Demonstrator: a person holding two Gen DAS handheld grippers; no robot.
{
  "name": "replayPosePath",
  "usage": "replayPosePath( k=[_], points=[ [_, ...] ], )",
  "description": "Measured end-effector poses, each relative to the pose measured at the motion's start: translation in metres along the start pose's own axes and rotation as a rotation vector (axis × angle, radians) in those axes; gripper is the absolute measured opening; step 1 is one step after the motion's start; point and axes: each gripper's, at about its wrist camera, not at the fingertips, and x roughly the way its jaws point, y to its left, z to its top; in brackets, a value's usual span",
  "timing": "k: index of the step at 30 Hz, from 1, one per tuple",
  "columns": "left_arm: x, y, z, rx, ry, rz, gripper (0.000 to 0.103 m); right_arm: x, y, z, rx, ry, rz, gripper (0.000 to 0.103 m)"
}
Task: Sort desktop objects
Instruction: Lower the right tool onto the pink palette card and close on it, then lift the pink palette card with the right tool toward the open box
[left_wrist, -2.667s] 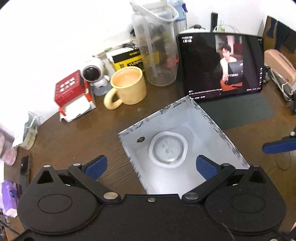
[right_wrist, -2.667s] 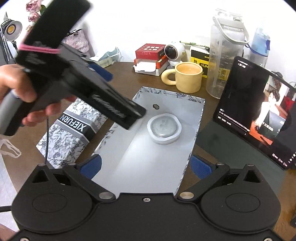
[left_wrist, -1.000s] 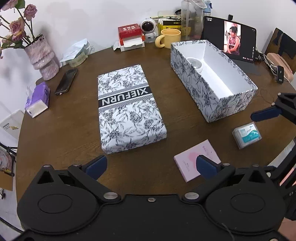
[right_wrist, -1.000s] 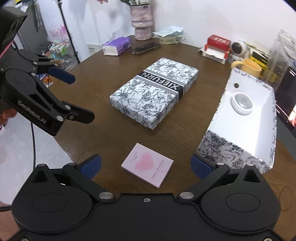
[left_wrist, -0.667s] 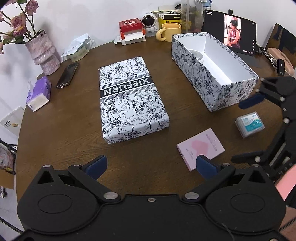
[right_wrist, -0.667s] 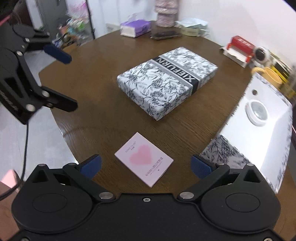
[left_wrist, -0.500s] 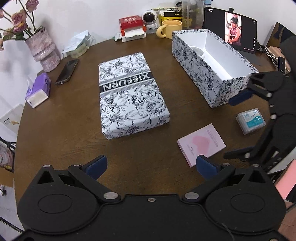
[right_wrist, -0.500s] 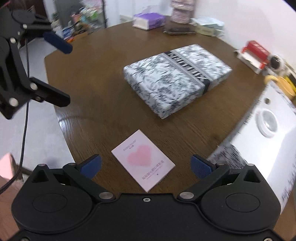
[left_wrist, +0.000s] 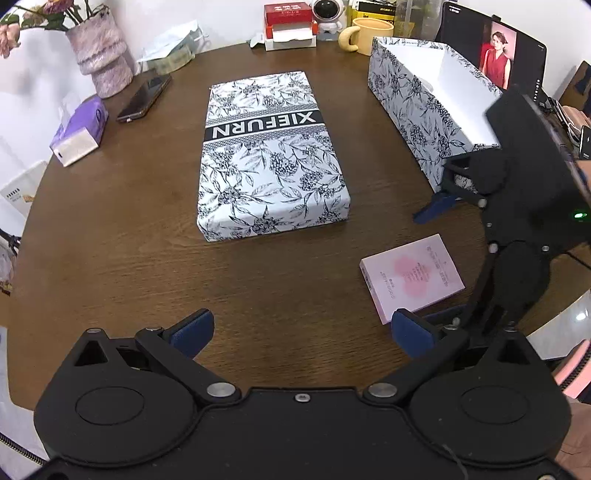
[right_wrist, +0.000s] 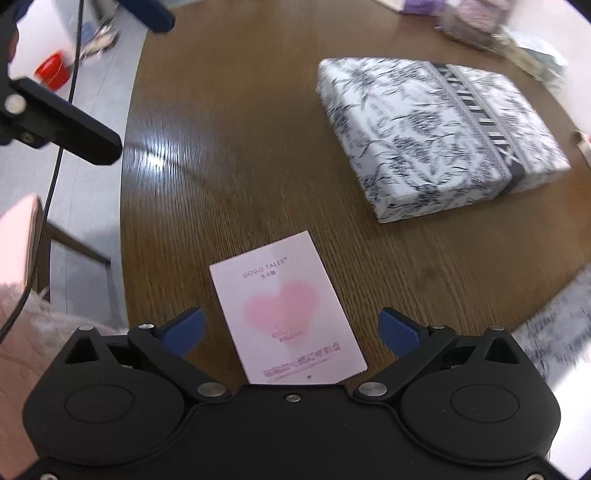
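A flat pink box with a heart print (right_wrist: 288, 310) lies near the table's front edge, also seen as the pink box (left_wrist: 412, 275) in the left wrist view. My right gripper (right_wrist: 291, 328) is open and low over it, one finger on each side, apart from its edges. From the left wrist view the right gripper (left_wrist: 436, 264) comes in from the right. My left gripper (left_wrist: 301, 330) is open and holds nothing, above bare table. The patterned open box (left_wrist: 424, 85) stands at the back right. Its XIEFURN lid (left_wrist: 271, 155) lies flat mid-table.
A vase (left_wrist: 101, 55), a phone (left_wrist: 144, 98) and a purple tissue pack (left_wrist: 79, 129) sit at the back left. A red box (left_wrist: 290, 20), a yellow mug (left_wrist: 369, 33) and a tablet (left_wrist: 495, 55) line the back. The table edge (right_wrist: 127, 206) curves close on the left.
Both grippers have pulled back from the open box to the table's front. The right gripper has swung left and dropped over the pink box, now hiding a small blue-labelled pack.
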Motion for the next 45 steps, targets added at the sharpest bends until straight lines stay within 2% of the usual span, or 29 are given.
replayPosePath(
  k=[7, 19, 24, 30, 42, 45],
  points=[
    [0.008, 0.001, 0.002, -0.050, 0.025, -0.005, 0.103, 0.017, -0.001, 0.004, -0.134, 0.046, 0.044, 0.098],
    [0.015, 0.000, 0.009, -0.092, 0.037, -0.008, 0.103, 0.022, -0.008, 0.006, -0.227, 0.064, 0.080, 0.096],
    [0.016, -0.002, 0.011, -0.088, 0.041, -0.002, 0.103, 0.022, -0.011, 0.002, -0.238, 0.058, 0.085, 0.092],
    [0.015, -0.004, 0.012, -0.093, 0.046, 0.000, 0.103, 0.017, -0.012, 0.007, -0.249, 0.075, 0.089, 0.070],
    [-0.002, -0.001, 0.014, -0.091, 0.022, 0.015, 0.103, 0.021, -0.018, 0.006, -0.235, 0.074, 0.094, 0.069],
    [-0.009, 0.001, 0.014, -0.089, 0.014, 0.017, 0.103, 0.008, -0.020, -0.001, -0.223, 0.066, 0.087, 0.069]
  ],
)
